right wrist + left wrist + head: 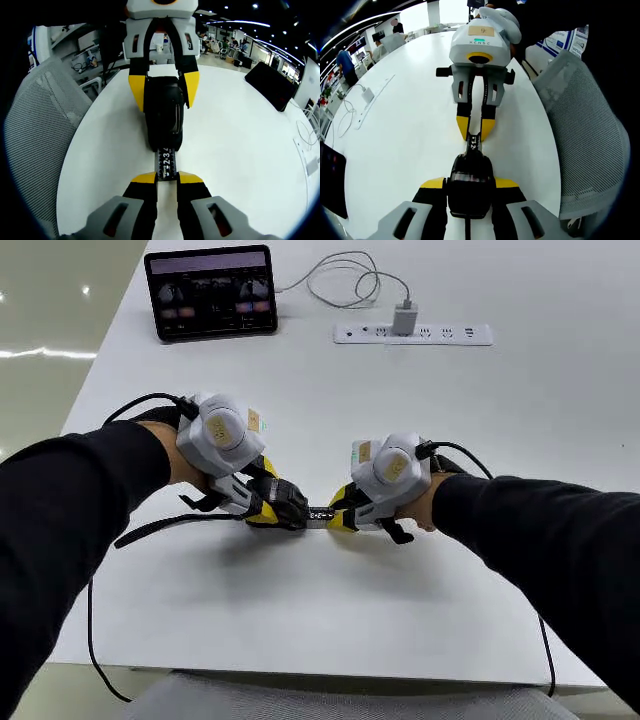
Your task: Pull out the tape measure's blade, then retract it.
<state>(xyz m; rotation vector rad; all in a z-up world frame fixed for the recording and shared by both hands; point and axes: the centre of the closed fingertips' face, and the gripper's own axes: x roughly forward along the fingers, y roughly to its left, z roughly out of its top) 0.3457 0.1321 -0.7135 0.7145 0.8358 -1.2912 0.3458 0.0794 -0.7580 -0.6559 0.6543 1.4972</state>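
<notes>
While the left hand-held gripper [470, 182] clamps the black tape measure [470, 197] between its jaws, the right hand-held gripper [166, 179], facing it, pinches the short exposed blade [166, 162], both low over the white bench [300, 390].

Black tape measure [287, 505]; white table [460, 440].

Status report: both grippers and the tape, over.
Left gripper shut on tape measure. Right gripper shut on blade, short length out. Tablet and power strip at the far edge, out of the way.
</notes>
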